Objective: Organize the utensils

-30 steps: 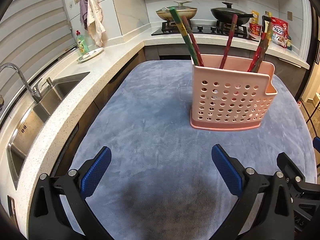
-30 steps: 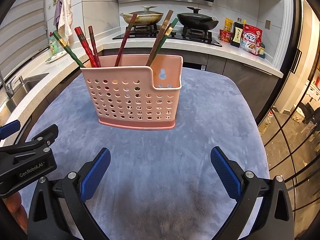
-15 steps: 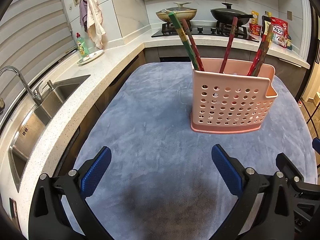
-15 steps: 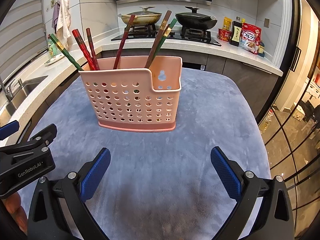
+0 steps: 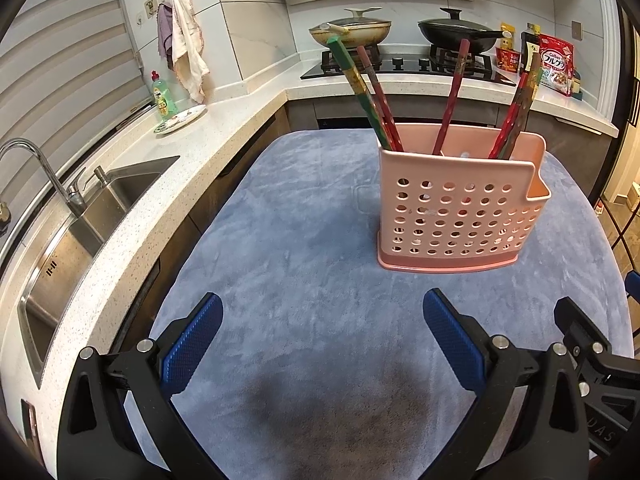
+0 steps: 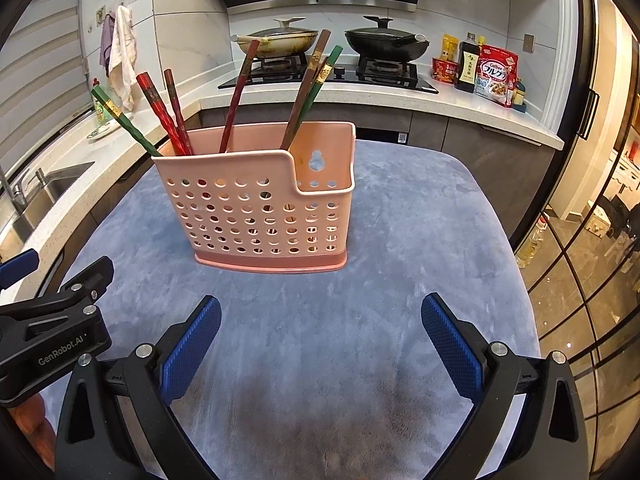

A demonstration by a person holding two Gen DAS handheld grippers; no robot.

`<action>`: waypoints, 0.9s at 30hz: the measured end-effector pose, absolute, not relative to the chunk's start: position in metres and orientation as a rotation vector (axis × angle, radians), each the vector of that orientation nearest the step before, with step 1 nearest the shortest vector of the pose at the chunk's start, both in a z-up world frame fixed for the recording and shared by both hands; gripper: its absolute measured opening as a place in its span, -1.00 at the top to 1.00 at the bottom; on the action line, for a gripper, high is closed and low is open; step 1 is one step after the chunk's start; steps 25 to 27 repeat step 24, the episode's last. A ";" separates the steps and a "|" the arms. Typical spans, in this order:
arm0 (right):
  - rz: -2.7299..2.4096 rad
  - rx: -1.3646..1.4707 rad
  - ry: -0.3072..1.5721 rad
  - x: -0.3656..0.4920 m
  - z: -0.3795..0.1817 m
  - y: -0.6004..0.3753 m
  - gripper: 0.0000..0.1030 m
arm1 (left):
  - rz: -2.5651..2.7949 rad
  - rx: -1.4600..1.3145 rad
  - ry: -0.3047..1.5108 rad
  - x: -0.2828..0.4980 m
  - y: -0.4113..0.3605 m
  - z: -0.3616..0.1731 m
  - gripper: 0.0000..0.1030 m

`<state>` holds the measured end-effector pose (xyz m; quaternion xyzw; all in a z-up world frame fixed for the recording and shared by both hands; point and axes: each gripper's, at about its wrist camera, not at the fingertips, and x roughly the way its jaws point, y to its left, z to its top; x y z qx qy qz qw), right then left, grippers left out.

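A pink perforated utensil holder stands upright on the blue-grey cloth. Several chopsticks lean out of it: a green one and red ones among them, plus a brown one. My left gripper hovers open over the cloth, well short of the holder and to its left. My right gripper is open too, facing the holder's front from a similar distance. Neither holds anything. The left gripper's body shows at the left edge of the right wrist view.
A white counter with a steel sink and tap runs along the left. At the back, a hob carries a lidded pan and a black wok. Bottles and a cereal bag stand at the right. A dish-soap bottle stands by a plate.
Both views have tilted slightly, so the holder sits a little lower and nearer in frame. Both grippers stay open and empty; the chopsticks have not moved.
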<state>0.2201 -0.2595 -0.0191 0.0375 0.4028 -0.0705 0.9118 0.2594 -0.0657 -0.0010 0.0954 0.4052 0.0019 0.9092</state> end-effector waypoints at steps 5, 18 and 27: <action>-0.146 0.084 0.825 0.223 -0.018 -0.262 -0.88 | 0.002 0.199 0.830 0.261 -0.069 0.001 -0.86; -0.147 0.091 0.829 0.232 -0.019 -0.265 -0.88 | -0.002 0.204 0.831 0.268 -0.073 0.000 -0.86; -0.148 0.093 0.835 0.237 -0.021 -0.266 -0.88 | 0.005 0.203 0.823 0.272 -0.072 -0.001 -0.86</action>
